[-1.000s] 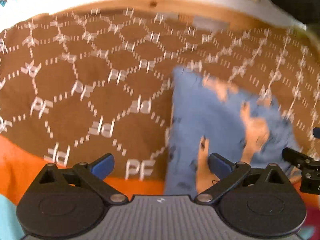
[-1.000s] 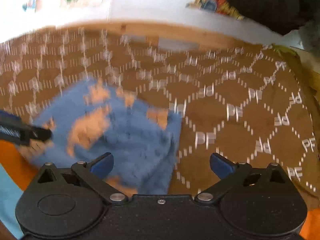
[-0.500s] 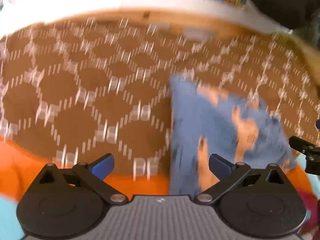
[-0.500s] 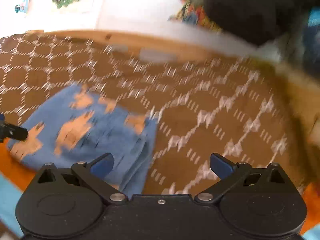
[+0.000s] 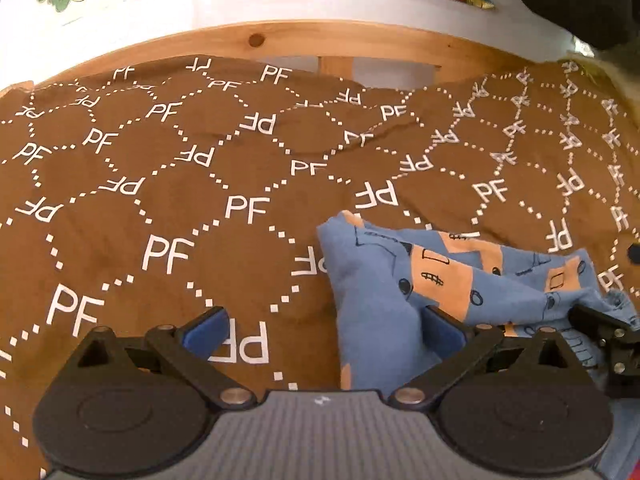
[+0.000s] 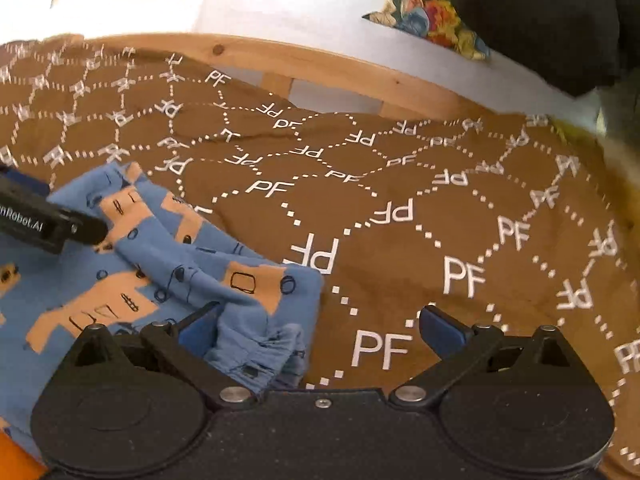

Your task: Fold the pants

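Observation:
Blue pants with orange patches [image 5: 460,292] lie folded in a loose pile on a brown "PF" patterned blanket [image 5: 200,208]. In the left wrist view the pile is at the lower right; my left gripper [image 5: 324,328] is open and empty, its right finger [image 5: 440,330] at the pile's left edge. In the right wrist view the pants [image 6: 160,264] are at the lower left. My right gripper [image 6: 318,326] is open and empty, its left finger [image 6: 198,326] over the gathered waistband. The other gripper's tip shows in each view [image 6: 48,220].
A wooden bed rail [image 5: 320,40] runs along the far edge of the blanket, with a white wall behind. A dark object [image 6: 540,20] and colourful fabric [image 6: 424,20] sit at the far right. Orange sheet shows at the near left [image 6: 20,460].
Both grippers have dropped closer to the blanket and steadied; the motion blur is gone. The pants pile now lies nearer both grippers. Both stay open.

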`<state>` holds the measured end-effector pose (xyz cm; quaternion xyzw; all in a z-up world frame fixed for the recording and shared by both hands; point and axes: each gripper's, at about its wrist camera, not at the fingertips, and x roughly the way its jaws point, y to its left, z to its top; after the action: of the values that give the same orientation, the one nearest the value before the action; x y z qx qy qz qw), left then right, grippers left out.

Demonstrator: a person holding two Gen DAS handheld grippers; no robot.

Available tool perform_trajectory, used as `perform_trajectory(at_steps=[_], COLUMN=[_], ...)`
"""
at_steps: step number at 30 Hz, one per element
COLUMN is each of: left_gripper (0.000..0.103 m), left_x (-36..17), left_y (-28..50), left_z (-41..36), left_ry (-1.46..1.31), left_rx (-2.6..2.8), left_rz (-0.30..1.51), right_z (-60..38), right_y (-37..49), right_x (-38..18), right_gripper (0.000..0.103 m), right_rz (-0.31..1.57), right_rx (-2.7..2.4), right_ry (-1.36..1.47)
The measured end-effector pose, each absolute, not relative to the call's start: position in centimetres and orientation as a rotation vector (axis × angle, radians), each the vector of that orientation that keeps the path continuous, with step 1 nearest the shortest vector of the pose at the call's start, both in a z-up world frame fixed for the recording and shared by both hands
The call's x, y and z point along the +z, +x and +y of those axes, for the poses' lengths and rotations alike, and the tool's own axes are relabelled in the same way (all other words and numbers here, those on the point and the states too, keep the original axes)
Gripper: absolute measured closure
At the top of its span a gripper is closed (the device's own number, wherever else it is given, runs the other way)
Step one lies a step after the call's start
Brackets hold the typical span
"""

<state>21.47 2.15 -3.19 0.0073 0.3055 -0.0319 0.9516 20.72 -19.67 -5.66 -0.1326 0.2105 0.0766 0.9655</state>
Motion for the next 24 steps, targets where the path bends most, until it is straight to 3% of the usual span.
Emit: perform_trajectory(at_steps=[7,11,15,24], left_gripper=[0.0,0.0,0.0,0.0], left_x=[-1.2,-2.7,-2.6,-2.6], left_y=[19.7,22.2,21.8,14.3], left_z=[4.1,3.8,4.6,3.0], left_ry=[-0.048,-0.015,-0.061,-0.044], left_rx=[-0.084,-0.034,-0.042,-0.136], left_rz=[0.538,0.644,0.637,0.718], right_z=[-22.1,-22.1,-22.2,-19.7], right_y=[19.3,20.2,19.6,13.4], right_x=[-3.8,-5.6,-4.8,-4.3], right_gripper=[0.001,0.001,0.001,0.001], right_rz=[0.398,0.45,0.439,0.476], right_rx=[0.124,0.033,0.016,0.179], right_ry=[-0.156,-0.236,-0.232,-0.28])
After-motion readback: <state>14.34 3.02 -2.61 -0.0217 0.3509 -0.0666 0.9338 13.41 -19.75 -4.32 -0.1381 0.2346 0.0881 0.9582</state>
